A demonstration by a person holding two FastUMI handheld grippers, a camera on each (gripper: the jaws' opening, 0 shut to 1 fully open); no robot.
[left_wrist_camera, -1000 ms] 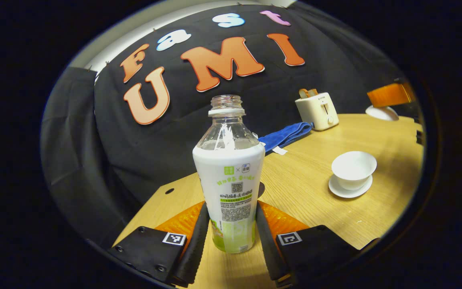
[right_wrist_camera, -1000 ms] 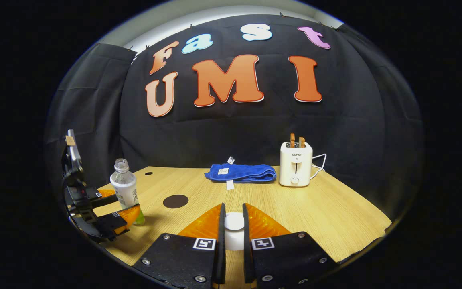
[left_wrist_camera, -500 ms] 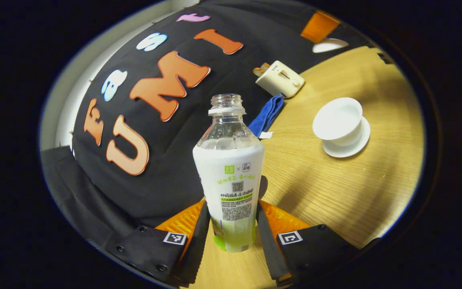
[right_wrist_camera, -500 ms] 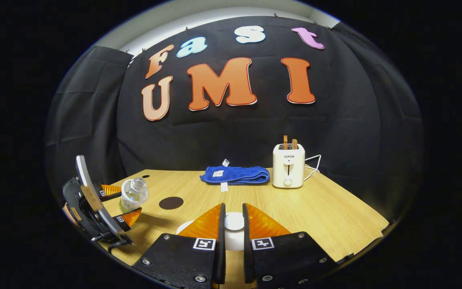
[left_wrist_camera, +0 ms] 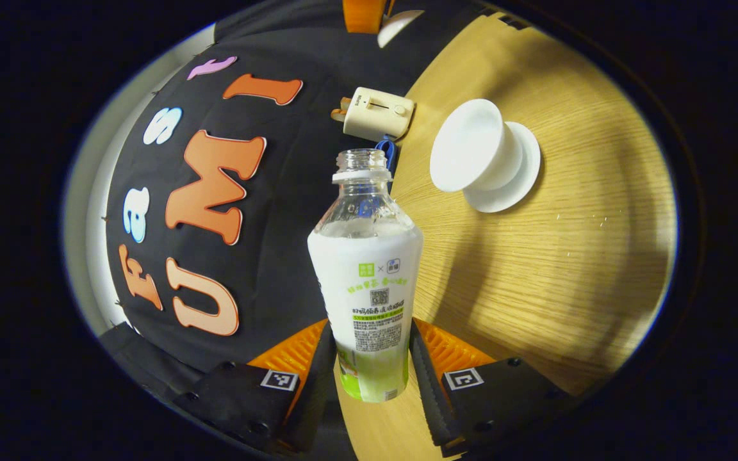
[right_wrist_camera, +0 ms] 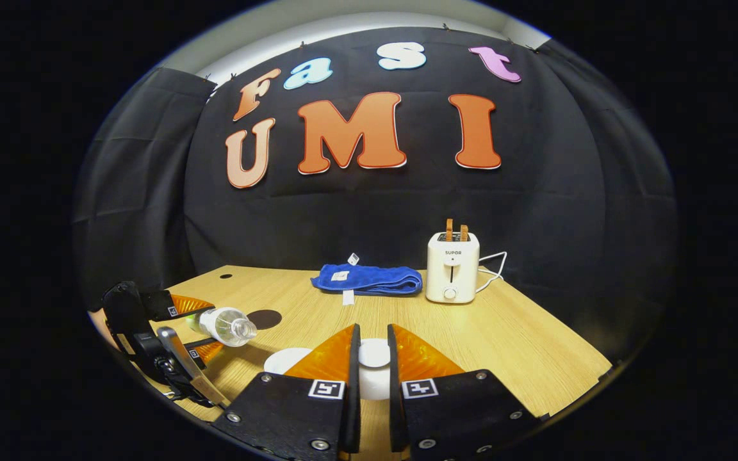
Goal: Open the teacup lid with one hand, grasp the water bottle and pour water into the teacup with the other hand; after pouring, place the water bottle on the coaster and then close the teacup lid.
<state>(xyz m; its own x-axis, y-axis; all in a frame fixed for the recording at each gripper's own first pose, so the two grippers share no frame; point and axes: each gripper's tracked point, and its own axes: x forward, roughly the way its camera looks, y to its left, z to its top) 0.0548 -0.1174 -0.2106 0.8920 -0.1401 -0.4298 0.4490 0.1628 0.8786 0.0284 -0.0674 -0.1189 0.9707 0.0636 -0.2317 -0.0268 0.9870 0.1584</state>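
Left gripper (left_wrist_camera: 369,358), jaws clenched on the uncapped water bottle (left_wrist_camera: 368,282), tips it near-horizontal beside the open teacup (left_wrist_camera: 471,147). Right gripper (right_wrist_camera: 373,371), jaws clenched on the teacup lid (right_wrist_camera: 374,365), hovers above the worktop (right_wrist_camera: 523,339).

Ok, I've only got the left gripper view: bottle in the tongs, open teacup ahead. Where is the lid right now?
Observer: In the right gripper view the right tongs are shut on the lid, with the teacup showing just to their left.
Operator: How far is the bottle tipped against the table?
Observer: The water bottle lies almost level with the table, its mouth pointing toward the teacup.
Operator: And the coaster?
Observer: A dark round coaster lies on the table just behind the bottle's mouth, with nothing on it.
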